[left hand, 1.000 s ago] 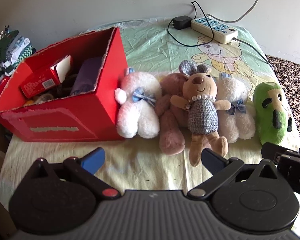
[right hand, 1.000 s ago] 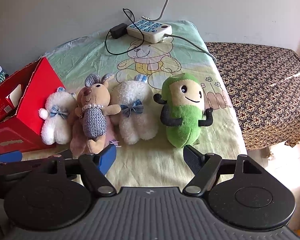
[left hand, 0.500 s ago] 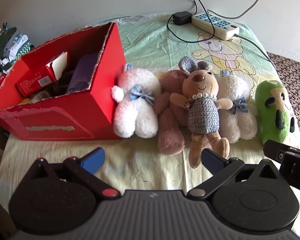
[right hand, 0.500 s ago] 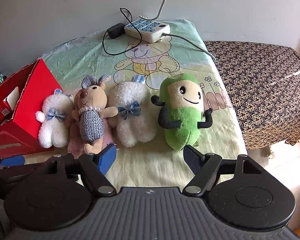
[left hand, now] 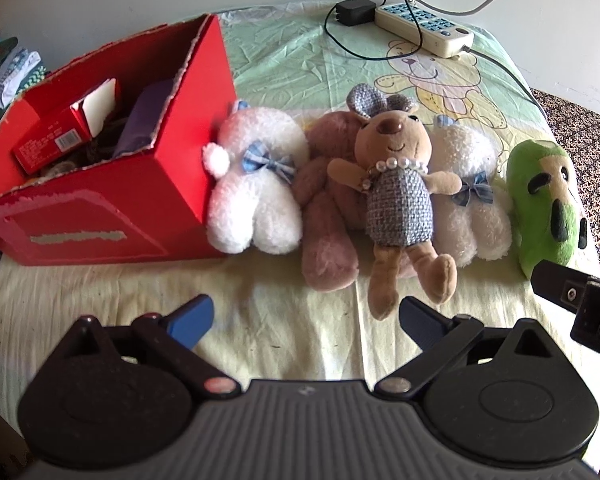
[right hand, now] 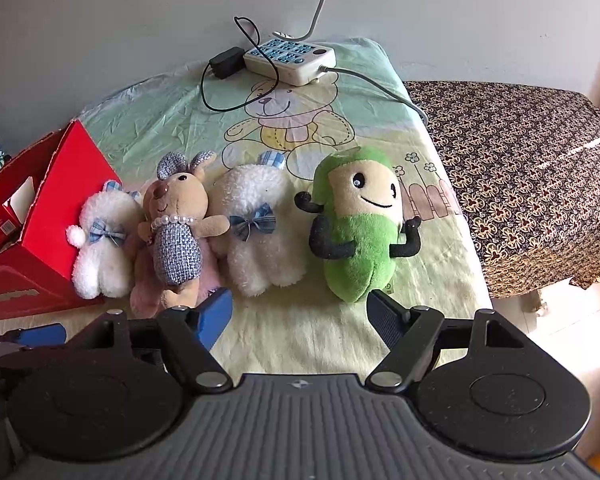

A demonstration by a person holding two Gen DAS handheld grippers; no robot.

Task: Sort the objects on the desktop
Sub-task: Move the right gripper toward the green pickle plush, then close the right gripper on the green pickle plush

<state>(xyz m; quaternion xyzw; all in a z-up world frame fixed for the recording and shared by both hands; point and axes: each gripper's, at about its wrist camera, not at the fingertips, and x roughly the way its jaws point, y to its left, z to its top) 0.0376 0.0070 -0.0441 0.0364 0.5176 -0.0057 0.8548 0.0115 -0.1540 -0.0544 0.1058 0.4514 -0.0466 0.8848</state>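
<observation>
Several plush toys lie in a row on the bedsheet: a white plush (left hand: 256, 196) (right hand: 102, 240), a pink plush (left hand: 326, 232), a tan bunny in a blue knit dress (left hand: 400, 204) (right hand: 178, 236), a second white plush (left hand: 472, 204) (right hand: 260, 236) and a green plush (left hand: 544, 200) (right hand: 360, 236). A red box (left hand: 112, 184) (right hand: 40, 240) stands at the left with packets inside. My left gripper (left hand: 306, 320) is open and empty, just short of the bunny's feet. My right gripper (right hand: 300, 314) is open and empty, just in front of the green plush.
A white power strip (left hand: 424, 28) (right hand: 290, 56) with a black adapter (right hand: 226, 62) and cables lies at the back by the wall. A patterned brown cloth (right hand: 520, 168) covers the surface to the right. Folded fabrics (left hand: 8, 68) sit left of the box.
Both grippers have moved forward towards the toys, which now look larger and closer. Both stay open. No toy has moved.
</observation>
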